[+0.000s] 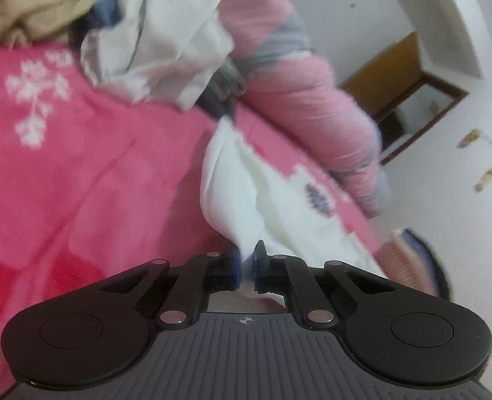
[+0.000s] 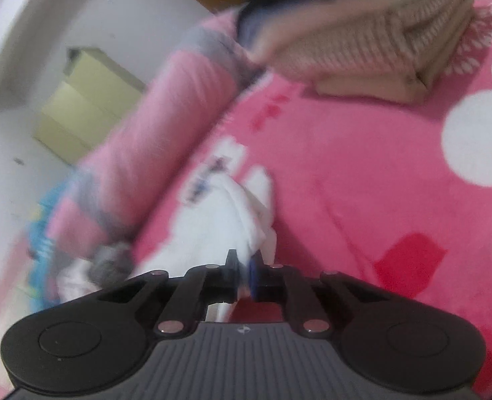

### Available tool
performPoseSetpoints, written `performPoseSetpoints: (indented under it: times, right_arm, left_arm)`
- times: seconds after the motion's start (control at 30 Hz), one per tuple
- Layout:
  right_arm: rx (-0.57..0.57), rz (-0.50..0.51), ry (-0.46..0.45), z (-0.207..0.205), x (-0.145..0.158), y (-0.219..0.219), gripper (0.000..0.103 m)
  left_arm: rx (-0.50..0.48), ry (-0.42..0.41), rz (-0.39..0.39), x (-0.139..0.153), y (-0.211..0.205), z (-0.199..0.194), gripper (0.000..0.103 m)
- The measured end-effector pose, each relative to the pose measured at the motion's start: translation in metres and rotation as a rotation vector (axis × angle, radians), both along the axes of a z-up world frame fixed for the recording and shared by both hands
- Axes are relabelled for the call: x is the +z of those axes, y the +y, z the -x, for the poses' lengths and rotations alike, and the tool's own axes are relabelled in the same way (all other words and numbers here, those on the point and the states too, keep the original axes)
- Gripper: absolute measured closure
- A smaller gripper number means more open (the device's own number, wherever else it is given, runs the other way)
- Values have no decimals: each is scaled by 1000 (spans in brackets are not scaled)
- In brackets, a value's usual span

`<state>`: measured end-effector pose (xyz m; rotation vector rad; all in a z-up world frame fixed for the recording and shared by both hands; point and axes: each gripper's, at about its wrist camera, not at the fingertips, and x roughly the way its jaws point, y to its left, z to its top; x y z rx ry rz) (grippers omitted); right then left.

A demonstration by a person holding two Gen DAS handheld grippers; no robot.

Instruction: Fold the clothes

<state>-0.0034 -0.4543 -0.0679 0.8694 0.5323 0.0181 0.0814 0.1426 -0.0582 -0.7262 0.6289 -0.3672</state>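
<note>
I hold the white garment at two places. My left gripper is clamped nearly closed on a thin fold of it; my right gripper is likewise pinched on white cloth. The garment lies bunched on the pink bedspread, beside the rolled pink quilt. It reads as light, limp and thin, probably cotton, though blur hides the weave. It will sag and slip if gripped shallowly. Best hold: edges or corners, well apart, with fabric deep between the pads.
</note>
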Motion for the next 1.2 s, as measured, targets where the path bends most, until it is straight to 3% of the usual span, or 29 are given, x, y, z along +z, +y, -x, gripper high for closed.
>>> performPoseSetpoints:
  times: [0.13, 0.3, 0.37, 0.43, 0.5, 0.6, 0.67, 0.77, 0.87, 1.0, 1.2]
  right_arm:
    - [20, -41, -36, 37, 14, -6, 97]
    - [24, 60, 128, 37, -36, -8, 96]
    - [13, 17, 144, 36, -51, -13, 93]
    - [-15, 4, 147, 42, -40, -22, 85]
    - [-68, 144, 150, 52, -17, -23, 77]
    - [-99, 361, 120, 52, 23, -16, 76]
    - [-20, 421, 41, 35, 46, 6, 76]
    - [235, 522, -74, -20, 69, 69, 76]
    - [536, 636, -150, -89, 77, 154, 74]
    - [818, 798, -186, -165, 63, 255, 74]
    - [1031, 960, -141, -237, 20, 332, 74]
  left_arm:
    - [-56, -18, -38, 14, 18, 21, 98]
    - [-149, 95, -168, -31, 9, 18, 94]
    - [-138, 114, -133, -36, 16, 17, 90]
    - [-114, 112, -90, -34, 24, 19, 84]
    - [-85, 82, -126, -25, 30, 24, 79]
    - [-42, 50, -136, -16, 38, 26, 77]
    - [-28, 18, -139, -11, 36, 23, 74]
    - [-36, -12, -186, -7, 24, 14, 70]
    - [-59, 8, -244, -13, 13, 3, 69]
    - [-75, 36, -292, -24, 10, -3, 69]
    - [-102, 36, -234, -35, 22, -2, 68]
